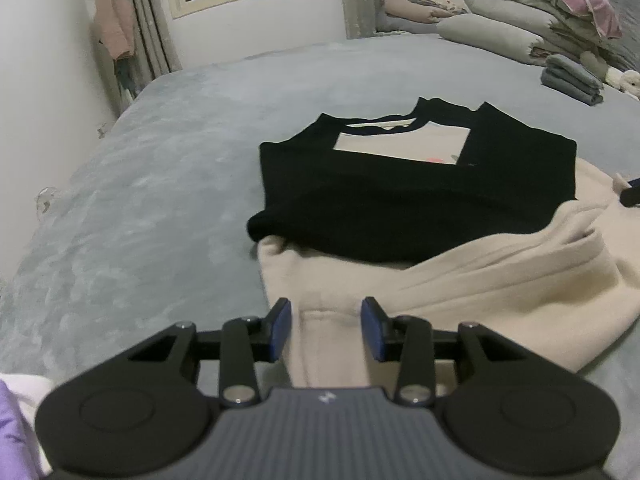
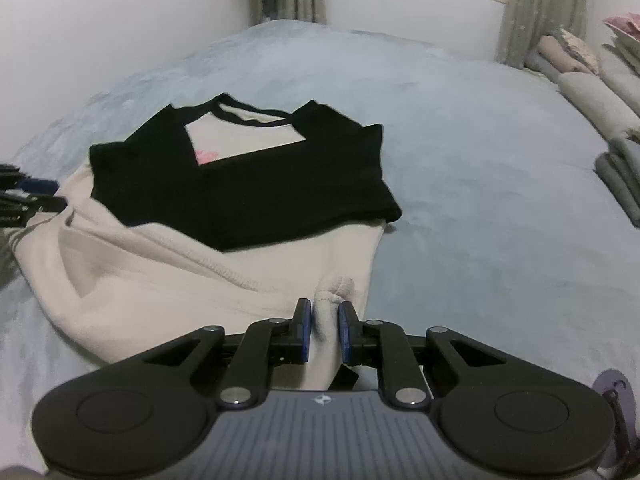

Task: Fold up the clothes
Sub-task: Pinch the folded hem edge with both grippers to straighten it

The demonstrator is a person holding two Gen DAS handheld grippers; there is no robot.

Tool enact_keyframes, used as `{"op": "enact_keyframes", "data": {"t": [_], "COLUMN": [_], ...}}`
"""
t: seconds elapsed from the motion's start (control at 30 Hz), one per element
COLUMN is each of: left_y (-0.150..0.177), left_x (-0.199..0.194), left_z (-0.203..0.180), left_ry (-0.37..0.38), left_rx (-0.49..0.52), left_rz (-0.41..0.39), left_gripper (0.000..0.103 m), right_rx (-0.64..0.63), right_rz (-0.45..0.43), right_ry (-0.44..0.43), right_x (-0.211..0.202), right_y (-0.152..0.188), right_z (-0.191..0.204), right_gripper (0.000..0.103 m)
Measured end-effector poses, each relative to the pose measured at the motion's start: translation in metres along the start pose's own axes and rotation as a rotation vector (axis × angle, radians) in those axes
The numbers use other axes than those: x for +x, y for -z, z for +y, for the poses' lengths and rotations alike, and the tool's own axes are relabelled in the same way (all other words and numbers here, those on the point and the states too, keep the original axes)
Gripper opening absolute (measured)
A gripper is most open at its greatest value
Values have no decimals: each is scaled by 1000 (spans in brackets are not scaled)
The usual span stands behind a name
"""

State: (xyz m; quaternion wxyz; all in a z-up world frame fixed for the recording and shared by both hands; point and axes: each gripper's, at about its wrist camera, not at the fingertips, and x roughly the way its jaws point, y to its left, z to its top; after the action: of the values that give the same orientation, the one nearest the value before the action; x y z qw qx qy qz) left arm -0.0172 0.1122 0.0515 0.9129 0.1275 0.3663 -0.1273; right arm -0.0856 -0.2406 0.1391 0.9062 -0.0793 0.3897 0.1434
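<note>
A cream shirt with black sleeves (image 1: 420,188) lies on the grey bed, its sleeves folded across the chest. It also shows in the right wrist view (image 2: 240,184). My left gripper (image 1: 325,330) sits at the shirt's cream hem (image 1: 480,288) near the left corner, jaws apart around a fold of fabric. My right gripper (image 2: 323,330) is shut on a bunched bit of the hem (image 2: 334,300) at the right corner. The left gripper's tip shows at the left edge of the right wrist view (image 2: 28,200).
The grey bedspread (image 1: 160,184) spreads out to the left and far side. Stacked quilts and pillows (image 1: 532,16) and folded grey clothes (image 1: 570,78) sit at the far right. A wall with window and curtains stands behind. Purple and white cloth (image 1: 16,420) lies near left.
</note>
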Motion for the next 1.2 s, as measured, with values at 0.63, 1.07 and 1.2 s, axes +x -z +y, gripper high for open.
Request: {"op": "enact_keyframes", "data": {"t": [0.63, 1.07, 1.2], "left_y": [3, 1, 4], "left_x": [-25, -25, -19], "left_z": [48, 56, 57], "left_ry": [76, 121, 110], "left_rx": [-327, -395, -399], "left_rz": [-74, -105, -74], "left_gripper": [7, 7, 7], "right_rx": [123, 5, -84], "right_rz": [-67, -67, -79], "right_ry": [-18, -31, -2], "right_x": [-15, -8, -5], "right_y": [-1, 8, 8], "right_z": [-29, -24, -12], "right_gripper": [7, 36, 35]}}
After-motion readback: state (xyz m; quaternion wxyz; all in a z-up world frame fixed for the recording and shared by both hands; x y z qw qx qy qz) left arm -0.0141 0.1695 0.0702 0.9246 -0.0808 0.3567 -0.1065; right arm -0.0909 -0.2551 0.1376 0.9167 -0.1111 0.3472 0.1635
